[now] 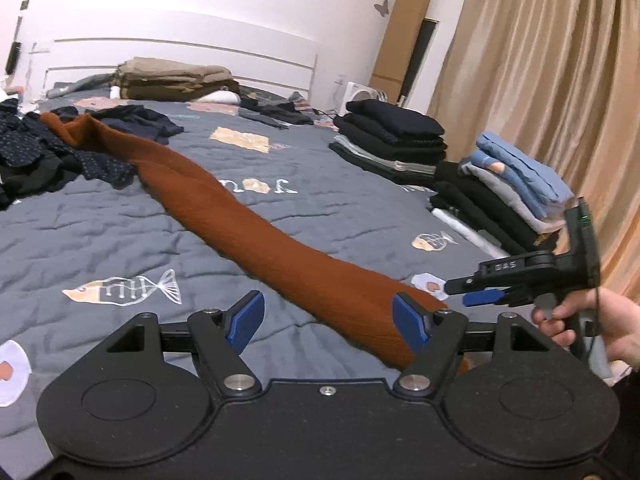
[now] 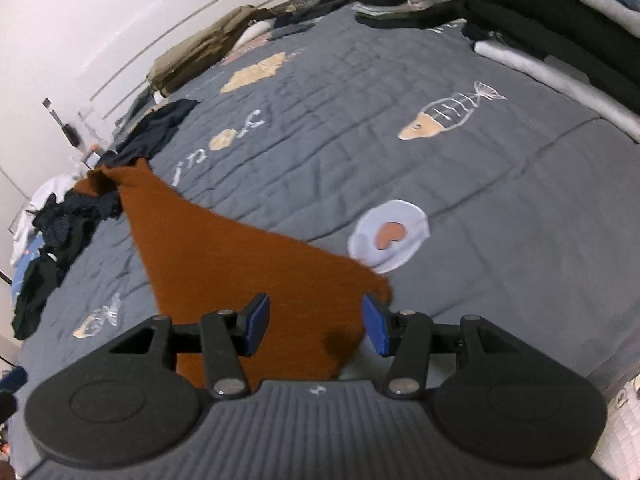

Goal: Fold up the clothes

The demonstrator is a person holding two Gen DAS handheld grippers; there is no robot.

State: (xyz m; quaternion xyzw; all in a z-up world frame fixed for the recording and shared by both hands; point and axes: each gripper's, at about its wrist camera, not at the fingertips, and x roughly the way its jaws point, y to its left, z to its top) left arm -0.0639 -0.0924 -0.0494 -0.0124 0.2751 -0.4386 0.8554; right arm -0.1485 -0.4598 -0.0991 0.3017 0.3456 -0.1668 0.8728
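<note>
Lying stretched across grey quilt (image 1: 120,232), rust-orange garment (image 1: 248,216); left gripper (image 1: 326,320) and right gripper (image 2: 316,324) both parted, gripping nothing.

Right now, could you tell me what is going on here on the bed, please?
A person is folding laundry with a handheld gripper in each hand. A long rust-orange garment lies stretched across the grey quilt. The left gripper and the right gripper both stand open over its near end, and neither pinches the cloth. Folded stacks sit along the right side of the bed, and an unfolded dark heap waits at the left.
</note>
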